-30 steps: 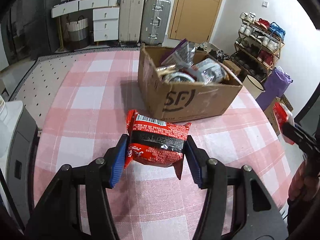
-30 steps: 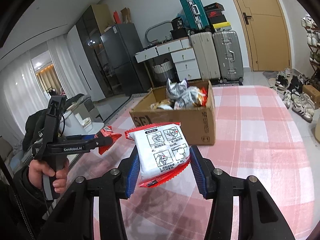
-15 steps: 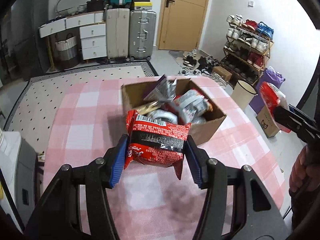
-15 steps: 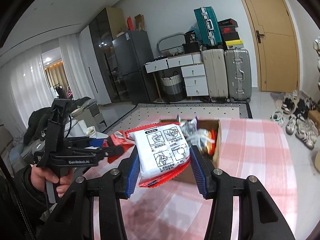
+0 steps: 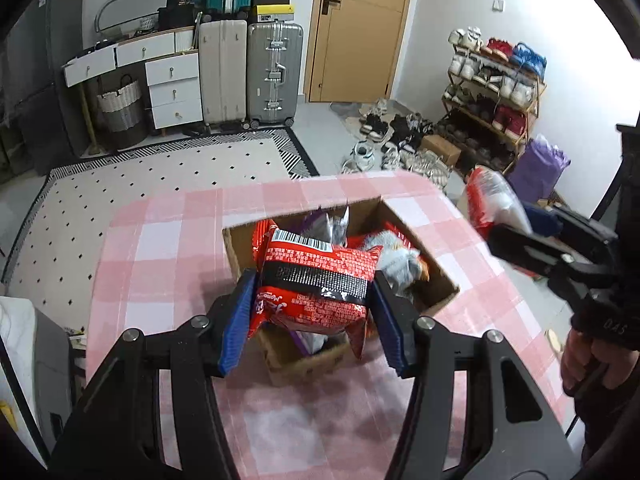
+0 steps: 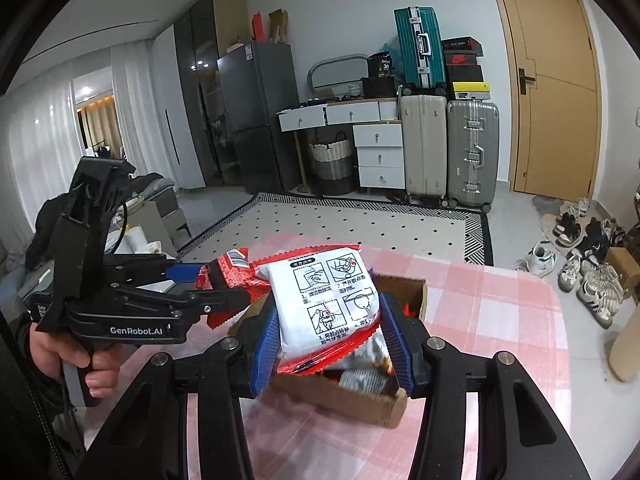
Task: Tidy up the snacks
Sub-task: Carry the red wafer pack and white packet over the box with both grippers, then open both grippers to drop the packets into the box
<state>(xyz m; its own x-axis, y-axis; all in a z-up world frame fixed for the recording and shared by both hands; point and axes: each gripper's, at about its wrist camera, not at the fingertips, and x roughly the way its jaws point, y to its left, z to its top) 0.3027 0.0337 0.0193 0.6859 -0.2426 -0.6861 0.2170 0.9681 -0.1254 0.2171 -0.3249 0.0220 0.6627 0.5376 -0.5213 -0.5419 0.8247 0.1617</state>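
Note:
My left gripper [image 5: 312,312] is shut on a red snack packet [image 5: 316,284] with a black band, held in the air over the open cardboard box [image 5: 440,280]. The box holds several snack bags. My right gripper [image 6: 328,340] is shut on a white and red snack packet [image 6: 328,296], also above the cardboard box [image 6: 360,400]. In the left wrist view the right gripper [image 5: 508,220] shows at the right with its packet [image 5: 492,196]. In the right wrist view the left gripper [image 6: 224,280] comes in from the left, with a hand [image 6: 72,360] on its grip.
The box stands on a table with a pink checked cloth [image 5: 160,240]. Beyond the table lie a dotted rug [image 5: 160,168], suitcases [image 5: 272,72], white drawers [image 5: 172,88], a shoe rack [image 5: 492,92] and a wooden door [image 5: 360,32].
Both grippers have risen and moved forward with their packets, from in front of the box to above it. The box now sits lower in both views.

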